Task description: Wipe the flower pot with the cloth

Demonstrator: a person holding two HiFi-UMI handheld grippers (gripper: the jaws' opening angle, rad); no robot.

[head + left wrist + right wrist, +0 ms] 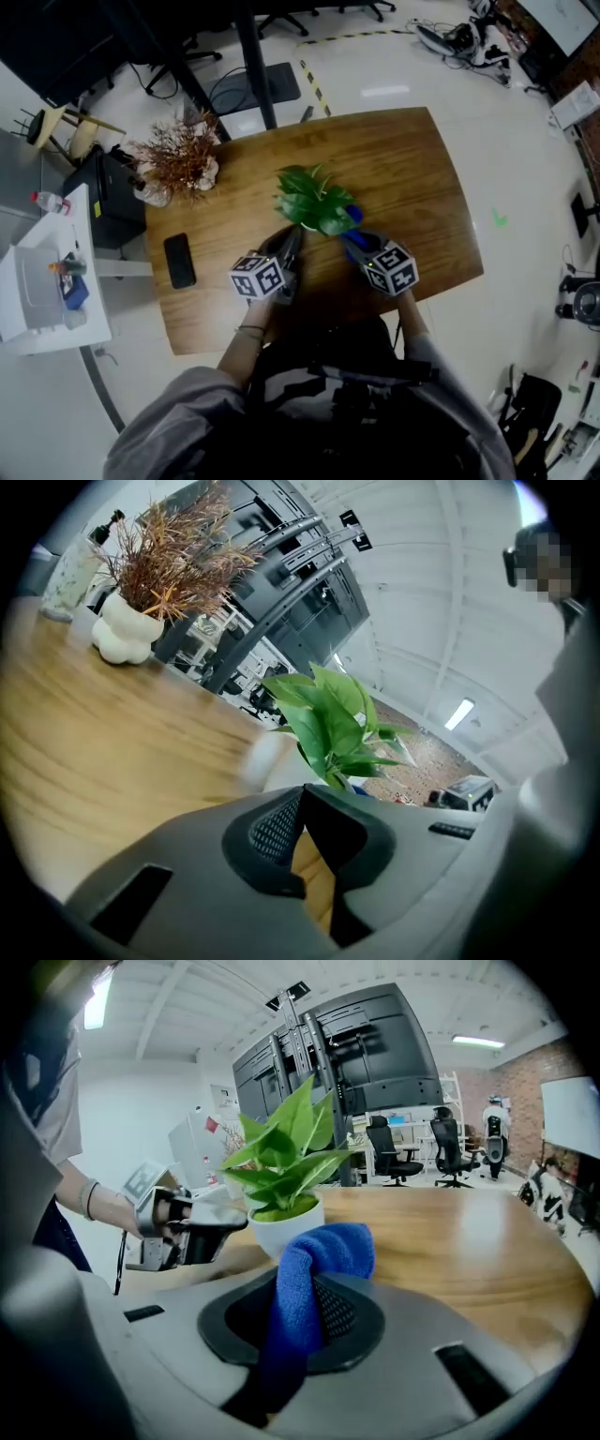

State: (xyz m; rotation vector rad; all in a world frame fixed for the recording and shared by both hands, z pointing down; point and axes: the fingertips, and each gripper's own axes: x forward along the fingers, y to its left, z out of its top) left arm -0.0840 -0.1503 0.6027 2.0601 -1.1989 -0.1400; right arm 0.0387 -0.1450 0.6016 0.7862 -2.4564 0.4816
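Observation:
A white flower pot (284,1233) with a leafy green plant (315,200) stands mid-table; in the head view the leaves hide the pot. My right gripper (314,1283) is shut on a blue cloth (321,1252), whose bunched end sticks out toward the pot, just short of it. In the head view the cloth (352,217) shows at the plant's right. My left gripper (302,792) is shut with nothing between its fingers, its tips close to the pot (278,767). From the right gripper view, the left gripper (192,1227) sits at the pot's left side.
A white vase of dried brown flowers (178,165) stands at the wooden table's (412,178) far left corner. A black phone (179,261) lies near the left edge. Black table legs and office chairs stand beyond the far edge.

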